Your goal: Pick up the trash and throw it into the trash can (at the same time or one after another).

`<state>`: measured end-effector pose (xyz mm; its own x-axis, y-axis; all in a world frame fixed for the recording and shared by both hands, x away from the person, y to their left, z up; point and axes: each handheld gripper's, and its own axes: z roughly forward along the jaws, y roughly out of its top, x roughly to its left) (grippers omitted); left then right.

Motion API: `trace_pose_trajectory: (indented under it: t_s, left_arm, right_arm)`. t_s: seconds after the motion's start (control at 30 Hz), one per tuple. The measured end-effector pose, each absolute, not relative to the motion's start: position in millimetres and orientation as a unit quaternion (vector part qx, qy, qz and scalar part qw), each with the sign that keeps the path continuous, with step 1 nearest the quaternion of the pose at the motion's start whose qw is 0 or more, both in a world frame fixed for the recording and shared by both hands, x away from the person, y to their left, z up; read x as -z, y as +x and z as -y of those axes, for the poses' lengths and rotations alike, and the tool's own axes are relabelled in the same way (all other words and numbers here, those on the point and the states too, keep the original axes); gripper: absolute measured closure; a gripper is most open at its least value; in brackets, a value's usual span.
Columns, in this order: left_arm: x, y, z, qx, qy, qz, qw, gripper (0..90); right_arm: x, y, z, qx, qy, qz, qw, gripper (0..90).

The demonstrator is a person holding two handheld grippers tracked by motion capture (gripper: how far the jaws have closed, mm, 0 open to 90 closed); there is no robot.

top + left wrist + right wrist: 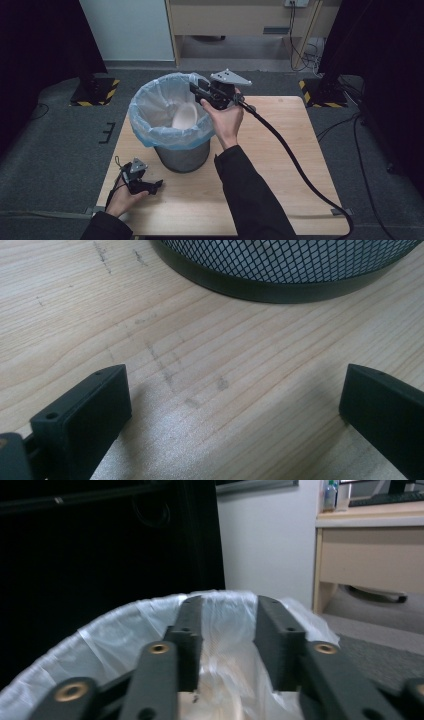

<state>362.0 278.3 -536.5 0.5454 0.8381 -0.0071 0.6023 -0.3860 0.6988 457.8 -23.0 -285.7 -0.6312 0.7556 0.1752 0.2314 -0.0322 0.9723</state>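
A grey mesh bin [182,152] with a pale blue plastic liner [150,100] stands on the wooden table [280,165], left of centre. Inside it lies a pale rounded object [184,116]. My right gripper [196,85] hovers over the bin's far right rim and points into it. In the right gripper view the right gripper [229,617] is open, with only the liner [110,630] showing between its jaws. My left gripper [154,186] rests low at the table's front left, just in front of the bin. It [235,390] is open over bare wood, and the bin's mesh base [280,280] is just ahead.
The right gripper's black cable [300,170] trails across the table's right half to its front corner. Grey carpet surrounds the table. Behind stand a wooden desk [240,20], floor cables [305,52] and two striped stand bases [95,90] [325,92].
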Motion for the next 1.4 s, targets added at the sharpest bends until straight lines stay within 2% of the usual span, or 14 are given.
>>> trace_pose_trajectory:
  t_s: [0.2,0.37,0.53,0.9,1.13,1.17,1.2,1.4]
  left_arm:
    - [537,362,-278,-0.177,0.814,-0.442,0.333,0.0]
    - [537,362,-278,-0.177,0.814,-0.442,0.333,0.0]
    - [537,362,-278,-0.177,0.814,-0.442,0.333,0.0]
    - [536,362,-278,-0.177,0.814,-0.442,0.332,0.0]
    - [536,362,-278,-0.177,0.814,-0.442,0.332,0.0]
    - [536,362,-278,-0.177,0.814,-0.442,0.332,0.0]
    - [536,362,-278,-0.178,0.814,-0.442,0.332,0.0]
    - [537,362,-278,-0.178,0.814,-0.442,0.332,0.0]
  right_arm:
    - [262,451,47,-0.635,0.371,-0.635,0.236,41.6]
    - [251,441,79,-0.639,0.383,-0.612,0.264,37.0]
    - [259,428,106,-0.625,0.392,-0.617,0.274,32.8]
    - [318,403,147,-0.588,0.414,-0.646,0.256,29.7]
    - [395,387,172,-0.517,0.443,-0.698,0.223,29.8]
    - [395,387,172,-0.517,0.443,-0.698,0.223,29.8]
    - [412,383,181,-0.496,0.451,-0.708,0.222,29.9]
    - [451,371,212,-0.469,0.485,-0.710,0.201,29.4]
